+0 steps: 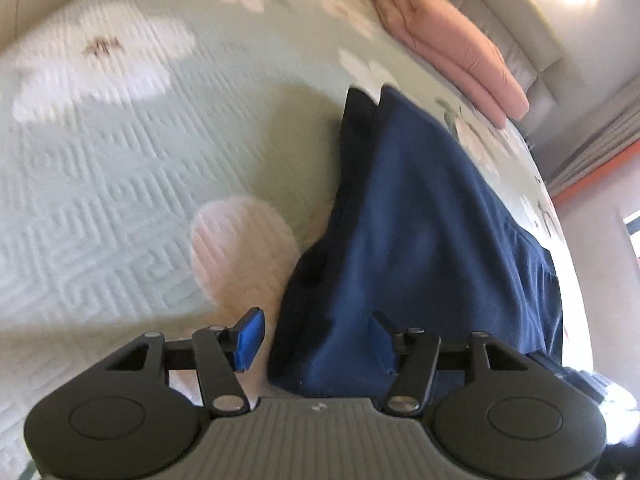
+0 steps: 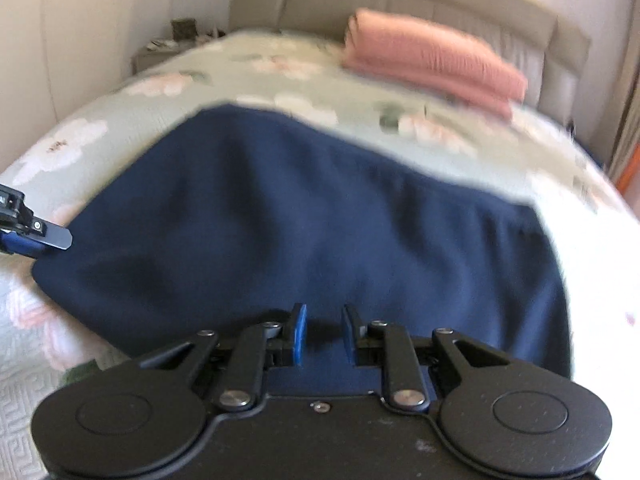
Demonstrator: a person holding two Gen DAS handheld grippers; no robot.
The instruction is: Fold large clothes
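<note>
A navy garment [image 2: 304,216] lies spread across the bed [image 2: 120,120], already doubled into a broad panel, with a folded pink blanket [image 2: 436,60] well apart near the headboard [image 2: 400,0]. The cloth looks soft, limp and fairly light — a knit that will sag and drag when lifted by one point, so it is best taken at a corner or along a doubled edge, both layers together, with the two hands at matching ends to keep the fold square. The left gripper [image 1: 316,332] sits at the garment's near left corner with its jaws spread wide; one finger is over the bedspread, the other over the navy cloth, and nothing is pinched. The right gripper [image 2: 324,334] hovers over the near edge with its jaws partly spread, a clear gap between the blue pads [image 2: 299,334] and no cloth visibly caught. No brand, label or readable writing shows on the garment or the bedding — only a floral print.
</note>
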